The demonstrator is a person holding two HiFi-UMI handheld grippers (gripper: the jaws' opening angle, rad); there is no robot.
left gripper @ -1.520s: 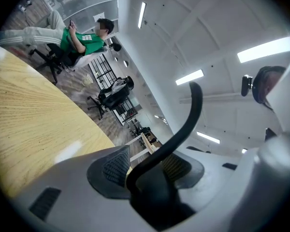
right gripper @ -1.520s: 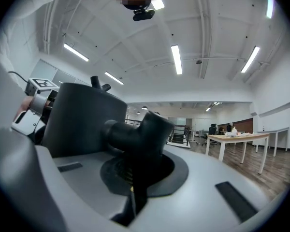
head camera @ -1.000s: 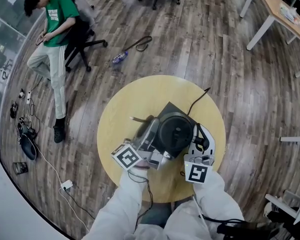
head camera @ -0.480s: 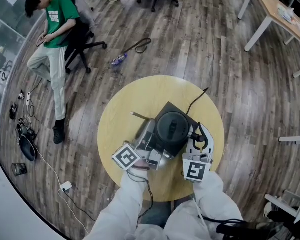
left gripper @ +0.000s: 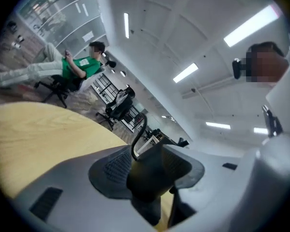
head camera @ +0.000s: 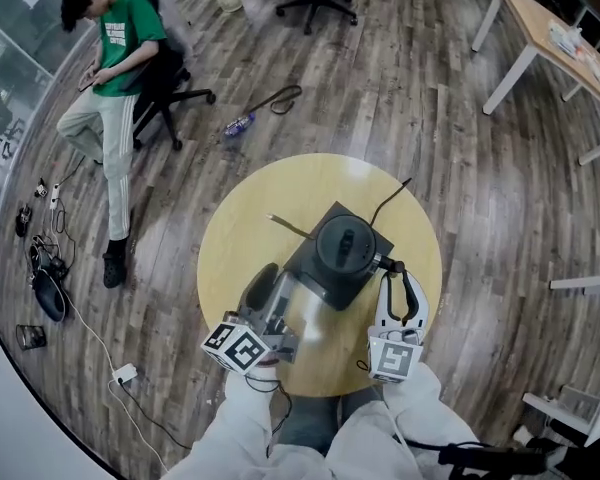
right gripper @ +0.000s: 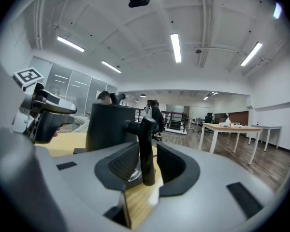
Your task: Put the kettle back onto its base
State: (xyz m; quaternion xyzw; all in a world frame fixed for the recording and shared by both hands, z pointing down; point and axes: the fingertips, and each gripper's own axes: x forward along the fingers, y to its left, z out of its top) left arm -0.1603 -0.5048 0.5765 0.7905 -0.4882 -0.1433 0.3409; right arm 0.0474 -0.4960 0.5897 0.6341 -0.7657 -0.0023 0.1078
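The kettle (head camera: 345,248) sits on its dark square base (head camera: 303,265) in the middle of the round yellow desk (head camera: 250,218), with its handle (right gripper: 145,151) turned toward the lower right of the head view. My right gripper (head camera: 398,280) points up the frame at that handle with its fingers (right gripper: 122,167) released. In the right gripper view the upright bar of the handle stands in the gap between them, with clear space on its right side and nothing clamping it. My left gripper (head camera: 272,280) lies at the lower left of the desk, angled toward the base's near corner and just short of it. Its fingers (left gripper: 111,170) are also spread and grasp nothing. In the left gripper view a dark bulk fills the gap ahead of them, but I cannot tell whether it is the kettle or the base. A black cable (head camera: 392,200) runs from the base toward the desk's upper right edge. In the upper left of the head view, well away on the wooden floor, a person in a green shirt (head camera: 120,33) sits in a chair.
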